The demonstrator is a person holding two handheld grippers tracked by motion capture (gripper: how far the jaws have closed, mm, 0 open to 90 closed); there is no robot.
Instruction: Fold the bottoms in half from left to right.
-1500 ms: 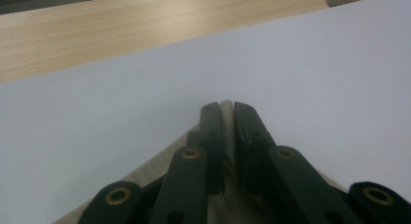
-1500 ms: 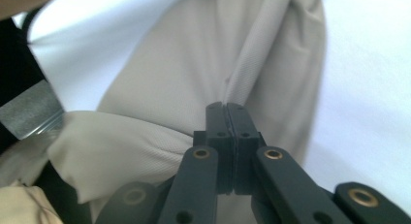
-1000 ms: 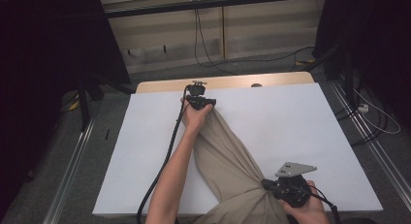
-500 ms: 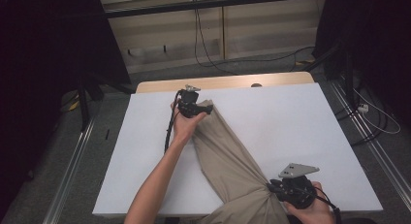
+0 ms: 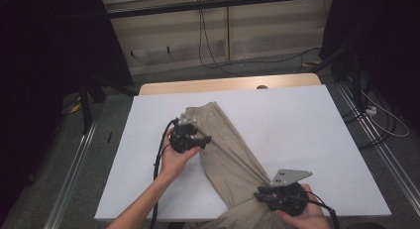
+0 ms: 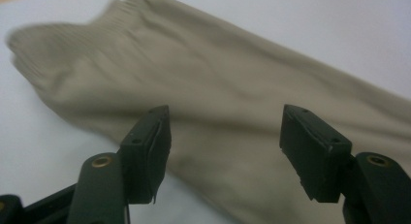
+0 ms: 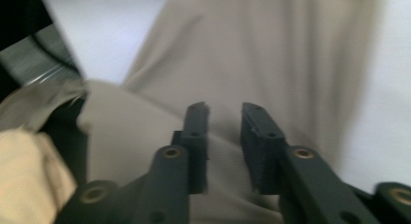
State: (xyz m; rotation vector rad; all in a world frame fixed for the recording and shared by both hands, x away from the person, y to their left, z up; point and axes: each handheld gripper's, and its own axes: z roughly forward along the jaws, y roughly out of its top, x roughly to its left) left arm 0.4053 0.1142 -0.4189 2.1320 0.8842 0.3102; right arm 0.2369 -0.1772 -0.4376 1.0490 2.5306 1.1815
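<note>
While spread wide, left gripper [image 6: 223,151] over ribbed-cuffed khaki trouser leg [image 6: 218,83], nothing clamped; right gripper [image 7: 224,136] narrowly apart, just opening, cloth beyond, unpinched; no legible writing.

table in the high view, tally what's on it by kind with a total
beige fabric trousers: 1
black handheld two-jaw grippers: 2, left gripper and right gripper
white sheet covering the wooden table: 1
total: 4
</note>
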